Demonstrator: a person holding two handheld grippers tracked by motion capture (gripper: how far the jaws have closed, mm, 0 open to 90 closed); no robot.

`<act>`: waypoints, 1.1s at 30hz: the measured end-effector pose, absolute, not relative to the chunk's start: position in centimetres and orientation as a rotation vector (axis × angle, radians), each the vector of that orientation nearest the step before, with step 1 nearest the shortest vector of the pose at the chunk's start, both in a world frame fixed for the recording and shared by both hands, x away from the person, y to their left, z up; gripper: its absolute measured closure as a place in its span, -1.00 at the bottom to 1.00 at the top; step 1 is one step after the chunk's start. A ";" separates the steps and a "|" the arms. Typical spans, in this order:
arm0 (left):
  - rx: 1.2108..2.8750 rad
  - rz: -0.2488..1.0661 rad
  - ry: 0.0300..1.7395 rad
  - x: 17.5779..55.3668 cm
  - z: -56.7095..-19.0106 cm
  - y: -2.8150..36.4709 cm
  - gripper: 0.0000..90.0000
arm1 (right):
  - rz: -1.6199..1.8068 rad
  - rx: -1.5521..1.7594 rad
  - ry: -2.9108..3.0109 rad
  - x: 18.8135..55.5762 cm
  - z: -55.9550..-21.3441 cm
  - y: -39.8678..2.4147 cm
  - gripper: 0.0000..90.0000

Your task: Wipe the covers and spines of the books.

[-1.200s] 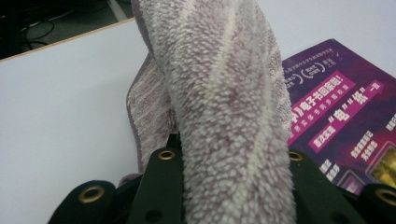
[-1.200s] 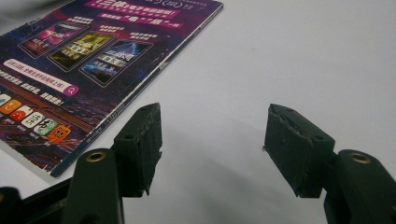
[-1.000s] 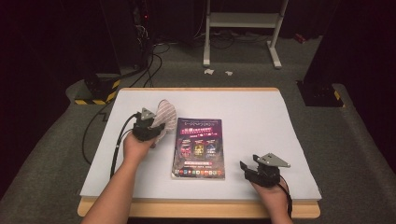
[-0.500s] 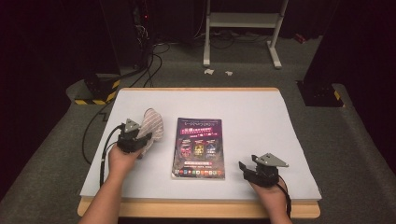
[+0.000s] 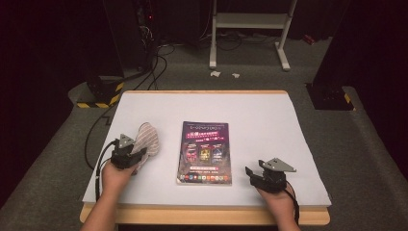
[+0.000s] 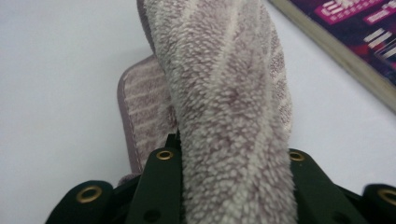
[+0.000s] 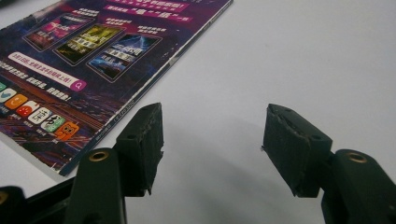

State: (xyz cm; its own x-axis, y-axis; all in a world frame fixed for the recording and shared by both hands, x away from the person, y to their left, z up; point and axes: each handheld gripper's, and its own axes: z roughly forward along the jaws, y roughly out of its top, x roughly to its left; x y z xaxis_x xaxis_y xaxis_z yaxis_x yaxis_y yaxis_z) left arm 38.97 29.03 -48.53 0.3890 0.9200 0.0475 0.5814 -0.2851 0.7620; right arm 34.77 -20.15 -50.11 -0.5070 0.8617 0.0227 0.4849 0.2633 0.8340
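A striped pinkish-grey towel (image 5: 146, 139) is bunched at the left of the white table, and my left gripper (image 5: 137, 155) is shut on it. In the left gripper view the fluffy towel (image 6: 233, 116) rises between the two black jaws and drapes onto the table beyond. A purple magazine (image 5: 205, 152) lies flat in the middle of the table. My right gripper (image 5: 251, 173) rests at the front right, just right of the magazine, open with nothing between its fingers. In the right gripper view its gripper (image 7: 212, 135) spans bare table, the magazine (image 7: 93, 51) to its left.
The white table top (image 5: 260, 120) has free room behind and right of the magazine. Its wooden front edge (image 5: 207, 214) runs near my hands. Beyond the table stand a white metal stand (image 5: 250, 29) and cables on a dark floor.
My left hand has drawn the towel back toward the front-left of the table and lower. The right gripper and the magazine have stayed put.
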 end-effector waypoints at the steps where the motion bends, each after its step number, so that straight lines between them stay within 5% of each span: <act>1: 1.993 0.653 1.284 38.9 -48.8 29.1 0.57 | 1.146 1.219 2.100 34.7 -50.1 -20.1 -0.16; 8: 1.973 0.593 1.292 38.9 -49.7 29.6 0.48 | 1.142 1.220 2.107 34.8 -50.2 -20.0 -0.16; 15: 1.938 0.537 1.292 38.8 -49.5 29.9 -0.04 | 1.139 1.222 2.108 34.7 -50.3 -19.9 -0.15; 21: 1.886 0.567 1.285 38.4 -48.3 30.0 -0.28 | 1.141 1.222 2.107 34.7 -50.3 -19.9 -0.15; 33: 1.837 0.624 1.190 37.5 -44.9 28.1 -0.29 | 1.142 1.226 2.109 34.6 -50.1 -19.7 -0.13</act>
State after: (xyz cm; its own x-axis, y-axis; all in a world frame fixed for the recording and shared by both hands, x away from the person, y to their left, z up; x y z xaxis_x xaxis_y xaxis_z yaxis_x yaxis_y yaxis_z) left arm 37.50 28.08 -44.92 0.4256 0.9043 -0.0336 0.4866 -0.1974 0.8510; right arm 34.64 -19.68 -50.11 -0.5074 0.8613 0.0277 0.4941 0.2645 0.8282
